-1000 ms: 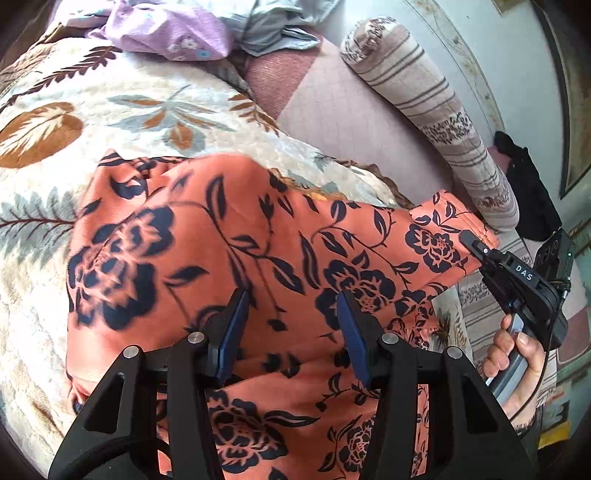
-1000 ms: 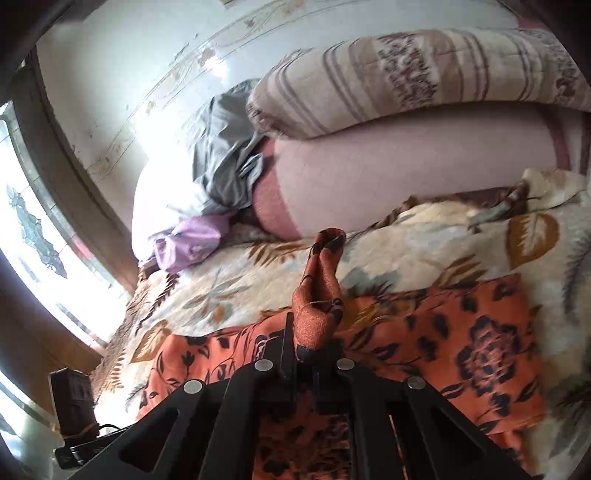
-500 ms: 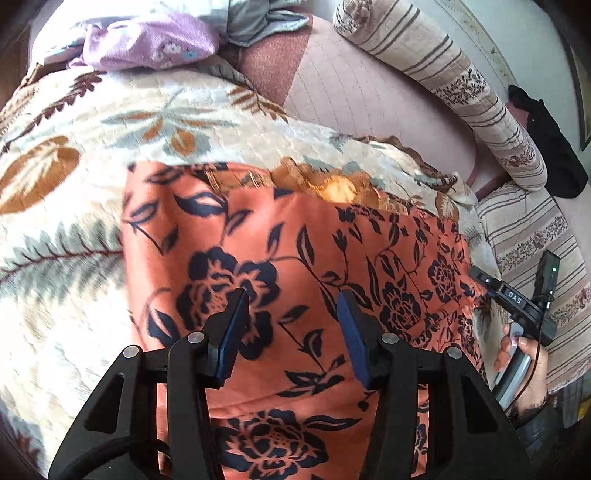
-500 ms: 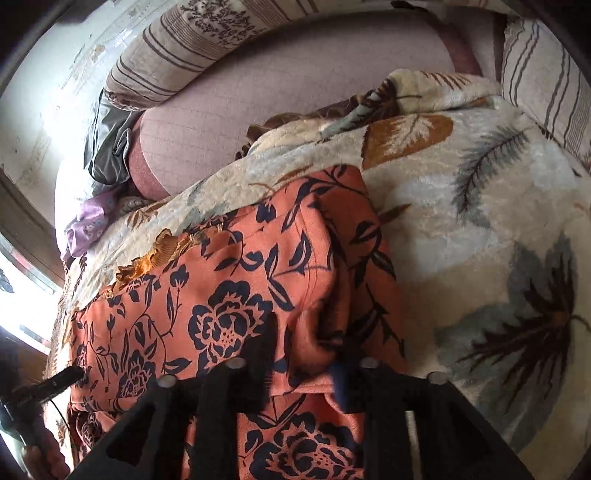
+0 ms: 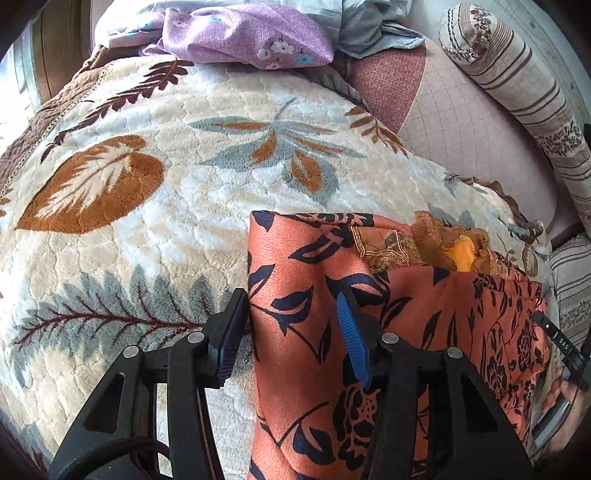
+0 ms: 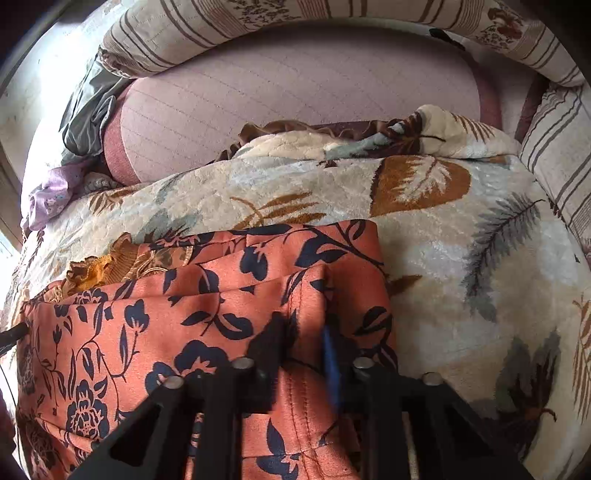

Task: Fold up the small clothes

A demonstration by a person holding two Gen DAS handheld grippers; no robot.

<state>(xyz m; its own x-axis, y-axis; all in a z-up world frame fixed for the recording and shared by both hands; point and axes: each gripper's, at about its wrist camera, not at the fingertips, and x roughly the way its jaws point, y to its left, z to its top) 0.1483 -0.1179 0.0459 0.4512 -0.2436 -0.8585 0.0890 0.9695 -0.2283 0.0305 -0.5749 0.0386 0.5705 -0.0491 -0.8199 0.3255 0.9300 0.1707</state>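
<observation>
Orange floral garment [image 5: 424, 332] lies on the leaf-print blanket [image 5: 147, 206] covering the bed, already doubled over. A gold-trimmed under-layer [image 5: 406, 247] peeks out at the far edge.

Key relation: the garment's long axis runs side to side between the two hands. Left claw [image 5: 291, 332] sits at the left end, right claw [image 6: 306, 350] at the right end, so each hand is nearest its own side.

Left claw: jaws apart, straddling the left edge strip. One pad sits off the cloth over the blanket, the other over the fabric; neither presses (no grip yet).

Right claw: jaws closing, a raised ridge of the folded corner between them. Blur hides whether the pads bite, so open for now.

Judgement: once both ends are pinched, the next fold probably carries one end across to the other along that long axis. Risk: the left claw catches only the top layer.

Containers: none in view. Loose lilac cloth [image 5: 243, 37] and grey cloth [image 5: 373, 26] lie piled at the far end of the bed, well apart, beside the striped bolster [image 5: 524, 96].
</observation>
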